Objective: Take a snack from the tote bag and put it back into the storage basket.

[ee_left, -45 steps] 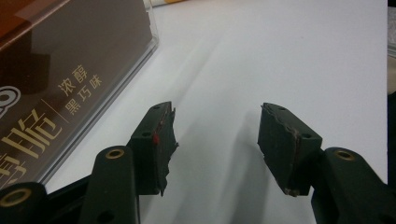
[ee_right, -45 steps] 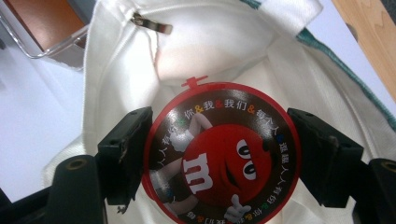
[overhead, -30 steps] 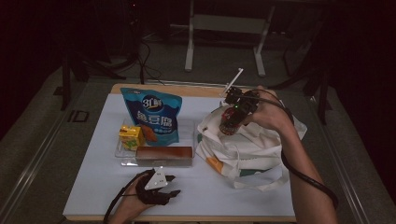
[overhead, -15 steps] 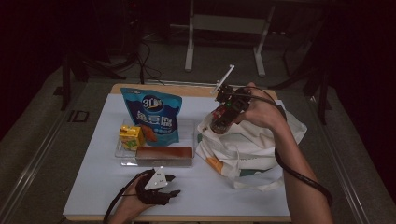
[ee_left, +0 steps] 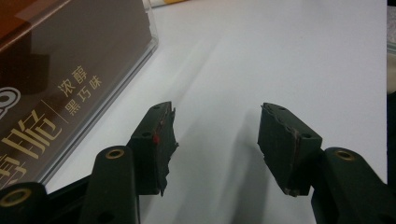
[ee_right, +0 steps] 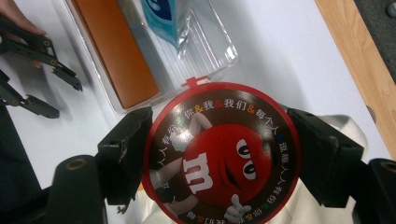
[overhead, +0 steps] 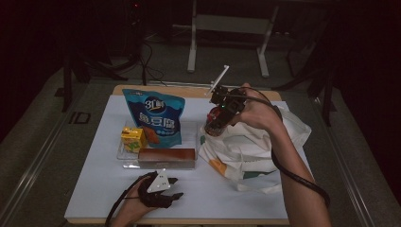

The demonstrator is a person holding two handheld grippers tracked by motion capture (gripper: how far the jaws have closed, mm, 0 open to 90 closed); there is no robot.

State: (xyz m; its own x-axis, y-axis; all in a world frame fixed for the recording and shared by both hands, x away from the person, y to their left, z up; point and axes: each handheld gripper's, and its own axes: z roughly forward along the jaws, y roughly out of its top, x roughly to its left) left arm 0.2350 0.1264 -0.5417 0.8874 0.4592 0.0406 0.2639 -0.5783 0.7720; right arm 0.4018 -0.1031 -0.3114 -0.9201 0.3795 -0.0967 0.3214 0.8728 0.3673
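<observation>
R gripper (ee_right: 219, 154) was clamped on the M&M's tub (ee_right: 219, 154), held over the white tote bag (overhead: 250, 151) near the table's right edge, prob. for bagging. L gripper (ee_left: 215, 135) rested by the near edge, jaws apart, beside the brown box (ee_left: 60, 79).

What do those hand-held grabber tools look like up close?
Each gripper is black, with two jaws ending in worn dark pads and brass-coloured rivets. The left gripper carries a pale three-cornered plate on top. A black cable trails from the right gripper. The forearms are bare.
</observation>
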